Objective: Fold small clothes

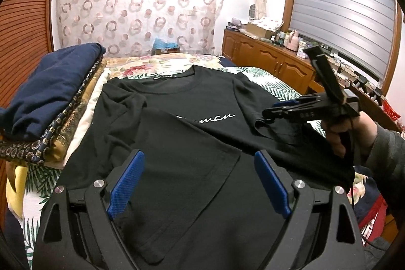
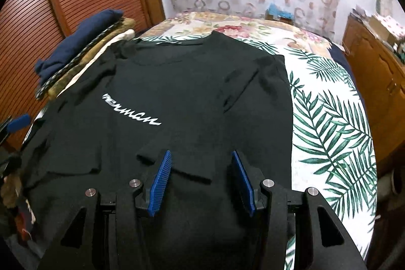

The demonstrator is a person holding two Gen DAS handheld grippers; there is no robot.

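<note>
So there's a black t-shirt spread front-up on the bed, round neckline pointing at the far wall, with white script lettering across the chest. One side panel is already flipped over the middle and covers the start of the word, and the sleeve on the opposite side is turned in too, so it's lumpy rather than flat. The left gripper hangs over the near hem with its blue pads spread wide, nothing between them. The right gripper sits about half open above the folded sleeve edge, not pinching anything. Underneath is a leaf-print bedspread, with a stack of folded clothes beside the shirt, a circle-pattern curtain behind and a wooden cabinet along the window side.
</note>
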